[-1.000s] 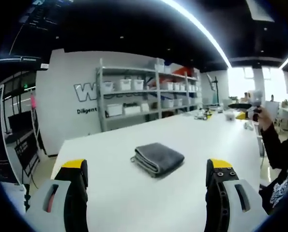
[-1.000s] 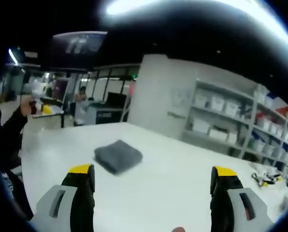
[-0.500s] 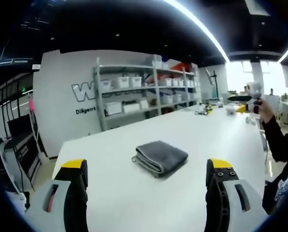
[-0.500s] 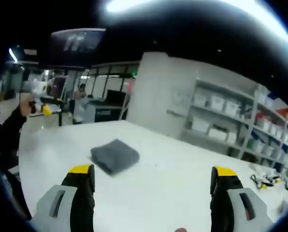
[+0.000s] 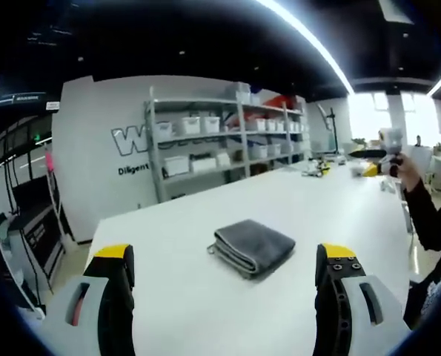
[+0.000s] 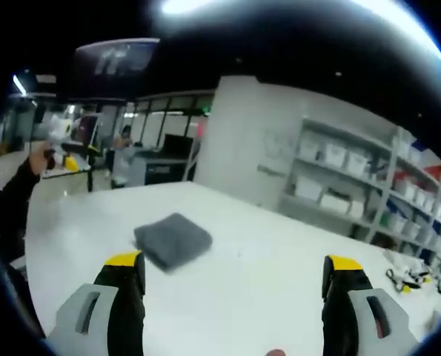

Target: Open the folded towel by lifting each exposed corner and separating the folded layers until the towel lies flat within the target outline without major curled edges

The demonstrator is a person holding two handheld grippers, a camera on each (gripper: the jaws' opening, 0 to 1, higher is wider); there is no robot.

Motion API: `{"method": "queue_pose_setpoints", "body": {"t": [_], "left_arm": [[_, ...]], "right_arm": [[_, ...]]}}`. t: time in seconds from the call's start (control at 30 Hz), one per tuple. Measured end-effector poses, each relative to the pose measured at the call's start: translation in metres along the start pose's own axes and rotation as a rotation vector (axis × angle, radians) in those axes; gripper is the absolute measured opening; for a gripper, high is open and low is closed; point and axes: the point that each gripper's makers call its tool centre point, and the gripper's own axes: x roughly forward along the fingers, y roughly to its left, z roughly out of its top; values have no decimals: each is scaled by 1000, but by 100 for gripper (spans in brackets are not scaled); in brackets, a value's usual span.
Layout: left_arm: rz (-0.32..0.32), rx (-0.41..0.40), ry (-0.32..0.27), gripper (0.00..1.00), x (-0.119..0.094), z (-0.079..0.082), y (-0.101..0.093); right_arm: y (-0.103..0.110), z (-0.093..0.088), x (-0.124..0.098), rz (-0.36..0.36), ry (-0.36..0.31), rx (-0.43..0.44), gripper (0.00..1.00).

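Towel [image 5: 253, 247] sits nearer, apparently beyond both jaws.

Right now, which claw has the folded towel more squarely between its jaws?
The left claw: the grey towel sits nearly centred there; in the right gripper view it lies off toward one jaw.

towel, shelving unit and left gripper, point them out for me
folded grey towel [image 5: 254, 245], left gripper view, middle of its top layer
shelving unit [image 5: 205, 152], left gripper view, a middle shelf with bins
left gripper [image 5: 224, 271], left gripper view, midway between its yellow-tipped fingertips
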Motion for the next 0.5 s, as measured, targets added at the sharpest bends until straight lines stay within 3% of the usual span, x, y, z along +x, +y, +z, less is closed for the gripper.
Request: {"method": "queue_pose_setpoints", "body": {"t": [0.1,0.2,0.27,0.5], "left_arm": [[-16,-11,-7,100,5,3,1],[-65,-94,-70,100,13,16,-3],[-56,-86,-75,100,16,18,1],[-43,-63,-38,100,35,5,10]], "right_arm": [[-1,4,9,2,1,2,100],[6,7,16,13,-1,-5,100],[9,7,19,24,-6,-2,100],[0,-6,32,31,12,15,100]]}}
